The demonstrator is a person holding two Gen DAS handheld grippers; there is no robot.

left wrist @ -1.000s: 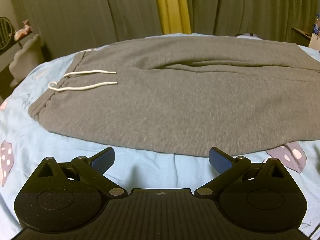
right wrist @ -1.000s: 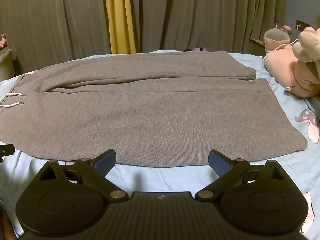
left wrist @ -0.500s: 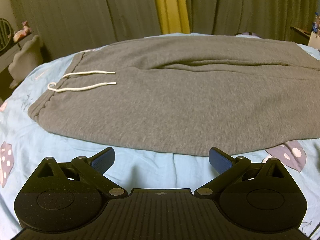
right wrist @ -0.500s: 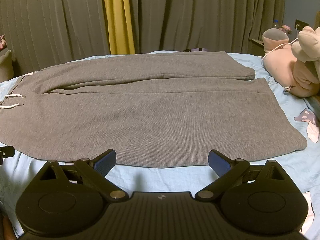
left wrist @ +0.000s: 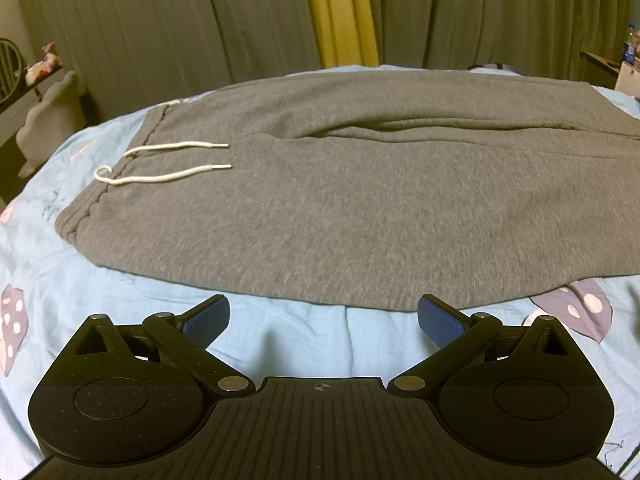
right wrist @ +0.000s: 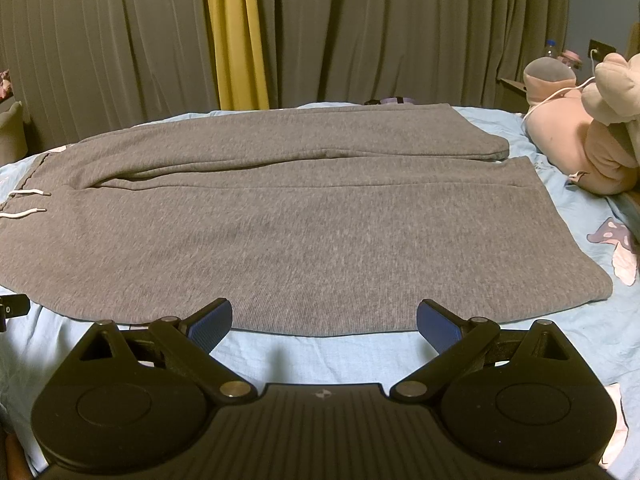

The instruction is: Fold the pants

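Pants point(left wrist: 360, 208) look soft, limp fleece; near hem suits pinching. Left gripper point(left wrist: 323, 318) and right gripper point(right wrist: 324, 320) gape wide, empty.

Dim room, warm yellowish light. Bed point(right wrist: 560, 332) in the middle, pale blue sheet printed with spotted mushrooms. Behind the bed, floor-length grey-olive curtains point(right wrist: 100, 48) cover the whole wall, with one yellow curtain panel point(right wrist: 234, 36) among them. To the right of the bed's far end, a low shelf point(right wrist: 516, 84) holding a bottle point(right wrist: 550, 49); a wall socket point(right wrist: 600, 49) above it, white cable trailing down. Pink and beige plush toys point(right wrist: 580, 140) heaped on the bed's right edge. Left of the bed, a grey chair point(left wrist: 52, 116) beside a desk.
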